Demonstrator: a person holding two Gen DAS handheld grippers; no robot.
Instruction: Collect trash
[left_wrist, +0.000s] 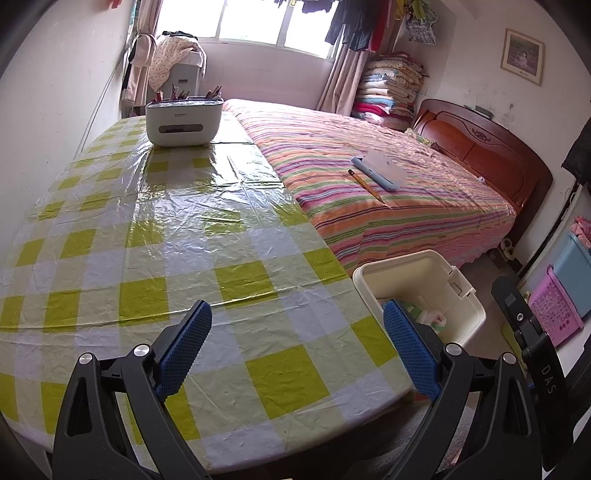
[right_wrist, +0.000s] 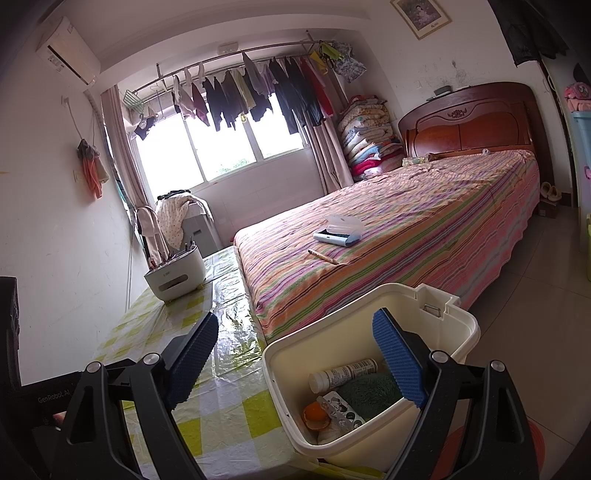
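Observation:
A cream open trash bin (right_wrist: 458, 328) stands beside the table's right edge. In the right wrist view it holds a white bottle (right_wrist: 341, 374), a dark green fuzzy thing (right_wrist: 365, 395), an orange peel (right_wrist: 316, 415) and a printed wrapper (right_wrist: 341, 408). The bin also shows in the left wrist view (left_wrist: 417, 275). My right gripper (right_wrist: 295, 360) is open and empty above the bin's near rim. My left gripper (left_wrist: 297, 341) is open and empty above the checked tablecloth (left_wrist: 159, 236).
A white desk organiser with pens (left_wrist: 184, 120) stands at the table's far end. The striped bed (left_wrist: 388, 192) next to the table carries a pencil (left_wrist: 365, 184) and a blue-white case (left_wrist: 380, 170). Pink and blue baskets (left_wrist: 554, 306) stand at right.

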